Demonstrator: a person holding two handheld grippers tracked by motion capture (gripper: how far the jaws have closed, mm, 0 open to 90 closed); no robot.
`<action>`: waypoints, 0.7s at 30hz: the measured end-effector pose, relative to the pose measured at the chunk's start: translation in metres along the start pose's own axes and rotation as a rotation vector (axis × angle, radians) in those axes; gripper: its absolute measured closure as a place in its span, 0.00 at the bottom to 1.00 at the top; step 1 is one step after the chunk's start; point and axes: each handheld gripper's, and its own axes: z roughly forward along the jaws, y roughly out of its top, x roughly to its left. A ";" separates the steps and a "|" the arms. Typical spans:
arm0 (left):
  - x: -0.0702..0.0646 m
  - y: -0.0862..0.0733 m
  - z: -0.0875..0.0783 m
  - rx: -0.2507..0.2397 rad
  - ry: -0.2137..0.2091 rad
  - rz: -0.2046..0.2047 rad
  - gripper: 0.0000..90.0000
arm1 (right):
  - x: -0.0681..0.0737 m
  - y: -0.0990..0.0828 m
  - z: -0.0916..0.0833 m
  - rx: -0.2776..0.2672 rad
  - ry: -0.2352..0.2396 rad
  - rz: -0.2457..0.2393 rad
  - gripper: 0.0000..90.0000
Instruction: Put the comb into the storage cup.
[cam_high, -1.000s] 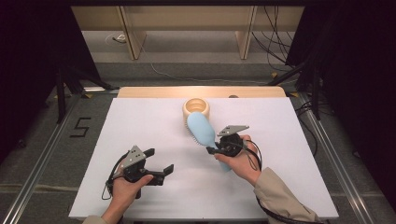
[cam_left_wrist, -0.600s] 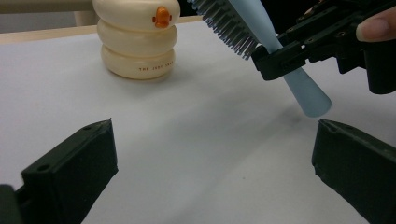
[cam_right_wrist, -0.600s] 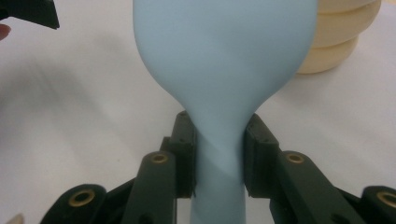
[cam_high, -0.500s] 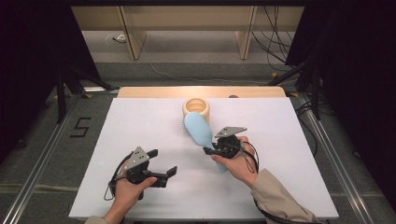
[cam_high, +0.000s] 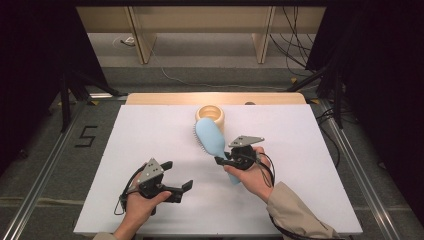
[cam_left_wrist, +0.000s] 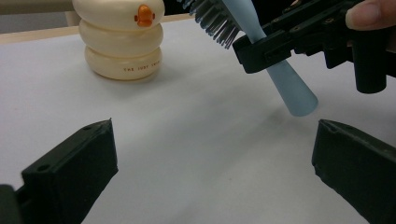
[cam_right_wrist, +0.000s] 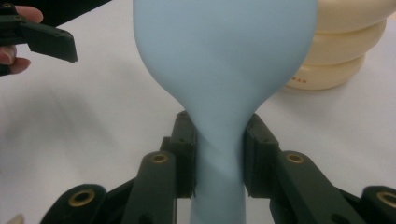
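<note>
- High view: left tongs (cam_high: 176, 176) low at the near left of the white surface (cam_high: 150, 135), jaws wide apart, nothing between them.
- Cream ringed toy (cam_high: 210, 114) stands at the far middle edge.
- Light-blue hairbrush (cam_high: 210, 139) just in front of it, lifted off the surface, bristles facing left.
- Right tongs (cam_high: 223, 161) clamped on the brush's handle neck, right of centre.

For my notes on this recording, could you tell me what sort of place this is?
Probably a lab recording station: a white-covered table on a bare floor with loose cables, dark stands at the sides, and a floor marking "5".
</note>
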 end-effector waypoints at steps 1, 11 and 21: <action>0.000 0.000 0.000 0.000 0.000 0.001 0.00 | 0.000 0.000 0.000 -0.001 0.002 -0.001 0.78; -0.003 0.000 0.003 0.007 -0.004 0.008 0.00 | 0.005 0.002 0.002 -0.029 0.005 0.009 0.78; -0.007 0.000 0.005 0.011 -0.009 0.013 0.00 | 0.008 0.003 0.002 -0.048 0.019 0.017 0.78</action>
